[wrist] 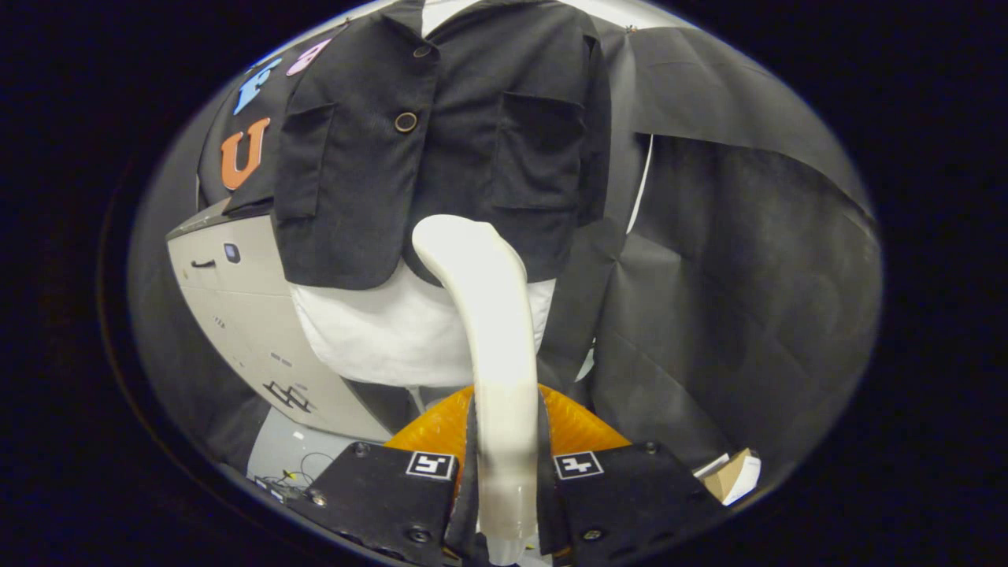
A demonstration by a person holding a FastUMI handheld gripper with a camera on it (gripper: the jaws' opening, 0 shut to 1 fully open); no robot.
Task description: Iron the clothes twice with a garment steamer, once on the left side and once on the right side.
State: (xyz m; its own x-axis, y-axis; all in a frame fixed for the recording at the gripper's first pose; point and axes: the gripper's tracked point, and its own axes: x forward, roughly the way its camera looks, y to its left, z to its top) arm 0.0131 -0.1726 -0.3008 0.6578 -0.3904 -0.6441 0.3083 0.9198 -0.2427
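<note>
A white garment steamer (492, 331) stands up between my fingers, its handle clamped by both of them, so my gripper (506, 457) is shut on it. Its curved head reaches the lower hem of a black short jacket (441, 142) just ahead. The jacket has two chest pockets and a brass button, and it hangs over a white undershirt (378, 331) on a mannequin. The steamer head sits at the jacket's hem near the middle, slightly right of the button line. Whether the head touches the cloth I cannot tell.
A pale grey machine cabinet (236, 307) stands to the left of the garment. An orange ribbed object (579, 429) lies just behind my fingers. Black cloth (732, 276) drapes the wall on the right. A small cardboard box (732, 475) lies low on the right.
</note>
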